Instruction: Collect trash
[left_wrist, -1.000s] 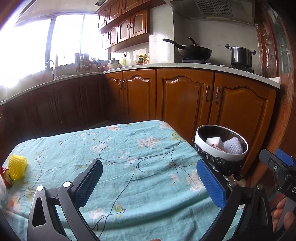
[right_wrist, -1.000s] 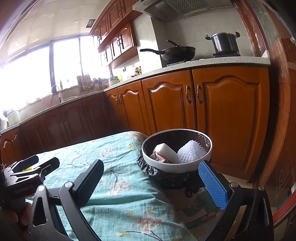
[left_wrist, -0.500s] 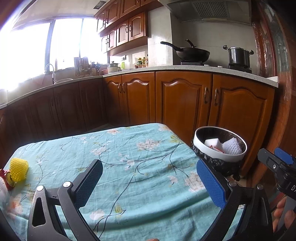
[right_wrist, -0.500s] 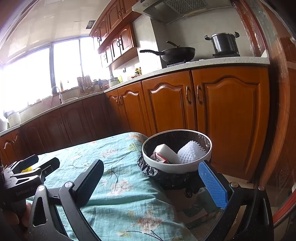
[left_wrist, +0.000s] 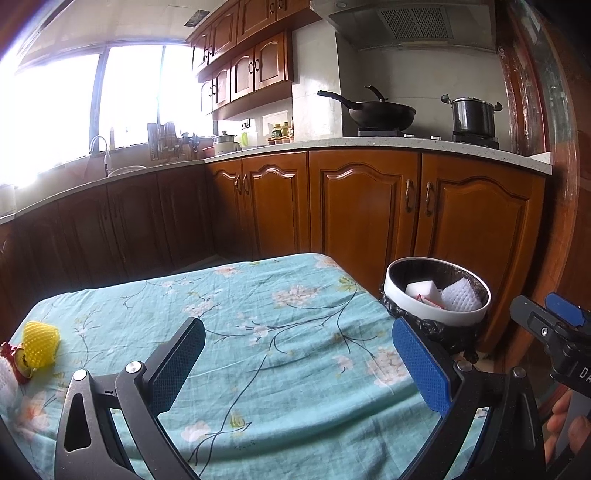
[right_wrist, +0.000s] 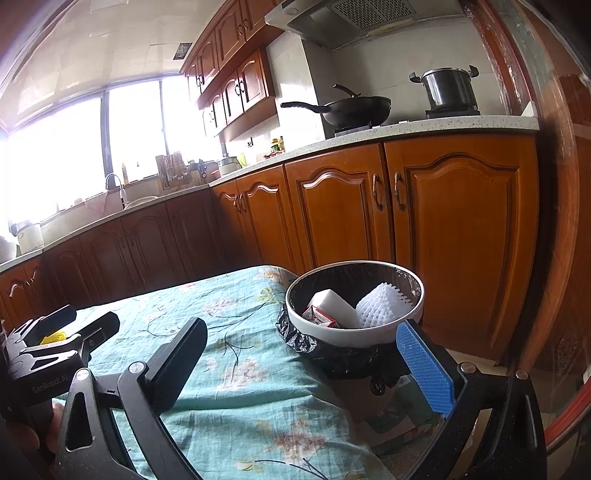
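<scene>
A white-rimmed trash bin with a black liner stands off the table's right edge. In it lie a white block, a white foam net and a red-and-white wrapper. A yellow foam net and a red wrapper lie at the table's far left. My left gripper hangs open over the teal floral cloth, holding nothing. My right gripper is open and empty, just short of the bin.
Wooden cabinets run behind the table and bin. A wok and a pot sit on the stove. A sink with a tap lies under the bright window. A wooden door frame stands at right.
The left view has tilted up and back a little, so the table and bin sit lower and smaller. The right gripper has barely moved. Both grippers stay open.
</scene>
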